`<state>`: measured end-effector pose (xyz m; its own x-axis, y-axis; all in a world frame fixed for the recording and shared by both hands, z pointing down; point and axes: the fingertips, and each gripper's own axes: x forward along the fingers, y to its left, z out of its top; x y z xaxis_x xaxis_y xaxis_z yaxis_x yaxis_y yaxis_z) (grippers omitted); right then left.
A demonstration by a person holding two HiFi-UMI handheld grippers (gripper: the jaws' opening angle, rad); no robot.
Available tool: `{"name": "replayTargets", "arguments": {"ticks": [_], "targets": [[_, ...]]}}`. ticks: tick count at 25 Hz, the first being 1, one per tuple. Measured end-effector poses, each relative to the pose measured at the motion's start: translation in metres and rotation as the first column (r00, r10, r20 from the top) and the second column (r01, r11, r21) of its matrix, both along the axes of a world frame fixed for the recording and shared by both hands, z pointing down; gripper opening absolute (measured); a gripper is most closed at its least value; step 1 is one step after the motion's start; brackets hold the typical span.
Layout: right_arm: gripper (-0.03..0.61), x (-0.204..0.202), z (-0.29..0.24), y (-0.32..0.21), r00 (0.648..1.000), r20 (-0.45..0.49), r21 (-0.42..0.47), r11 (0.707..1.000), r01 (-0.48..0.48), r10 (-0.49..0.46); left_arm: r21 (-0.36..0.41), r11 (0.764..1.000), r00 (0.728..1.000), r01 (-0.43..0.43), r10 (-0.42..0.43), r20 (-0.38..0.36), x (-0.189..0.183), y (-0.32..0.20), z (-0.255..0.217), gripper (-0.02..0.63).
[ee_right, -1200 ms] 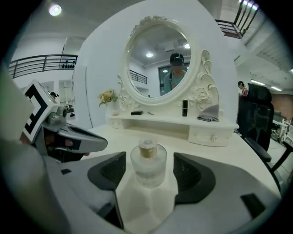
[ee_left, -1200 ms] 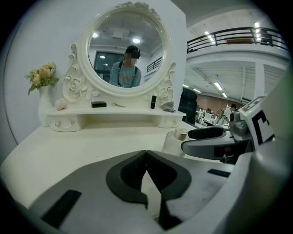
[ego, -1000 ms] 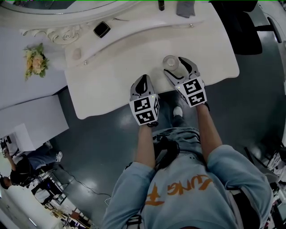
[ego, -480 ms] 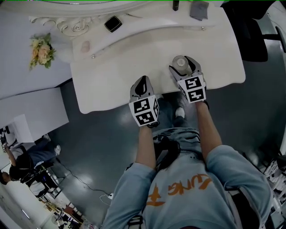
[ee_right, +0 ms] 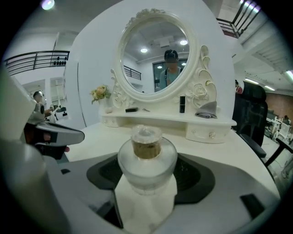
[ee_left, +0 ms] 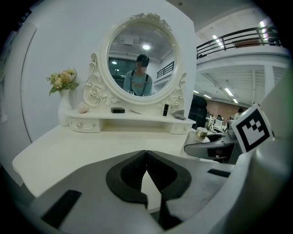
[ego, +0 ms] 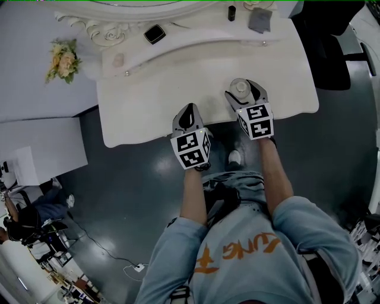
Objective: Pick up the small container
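Observation:
The small container (ego: 240,87) is a clear round jar with a brownish stopper, near the front right of the white dressing table (ego: 148,107). My right gripper (ego: 243,90) is shut on it, one jaw pressing each side of the jar's wide body (ee_right: 147,160). The right gripper view shows the jar filling the space between the dark pads (ee_right: 194,176), and the right gripper (ee_right: 147,165) is level with the tabletop. My left gripper (ego: 189,108) hovers at the table's front edge, shut and empty, its tips meeting (ee_left: 146,152). In the left gripper view the jar's cap (ee_left: 201,133) shows at the right.
An oval mirror (ee_left: 142,57) stands at the back over a low shelf holding a black compact (ego: 155,34), a dark bottle (ego: 231,13) and a grey cloth (ego: 260,21). Flowers (ego: 63,61) sit far left. A black chair (ego: 323,35) stands right of the table.
My right gripper has slid forward so the jar, first ahead of its jaws, now sits between them, and the jaws have closed on it. The left gripper stays put.

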<state>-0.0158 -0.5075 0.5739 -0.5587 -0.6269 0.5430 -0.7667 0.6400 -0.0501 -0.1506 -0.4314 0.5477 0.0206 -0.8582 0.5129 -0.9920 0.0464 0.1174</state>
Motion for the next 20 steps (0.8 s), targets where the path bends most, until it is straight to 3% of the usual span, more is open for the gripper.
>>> {"name": "replayTargets", "arguments": {"ticks": [10,20], "targets": [[0.327,0.054,-0.086,0.015,0.997,0.080,0.146,0.989,-0.031,0.020,0.137,0.991,1.000,-0.007,0.010,-0.021,0.042,0.009,-0.048,0.021],[0.328,0.117,-0.169,0.015,0.988,0.136,0.283,0.953,-0.110,0.074,0.301,0.952,0.998,-0.059,0.061,0.003,0.083,-0.011,-0.123,0.021]]}}
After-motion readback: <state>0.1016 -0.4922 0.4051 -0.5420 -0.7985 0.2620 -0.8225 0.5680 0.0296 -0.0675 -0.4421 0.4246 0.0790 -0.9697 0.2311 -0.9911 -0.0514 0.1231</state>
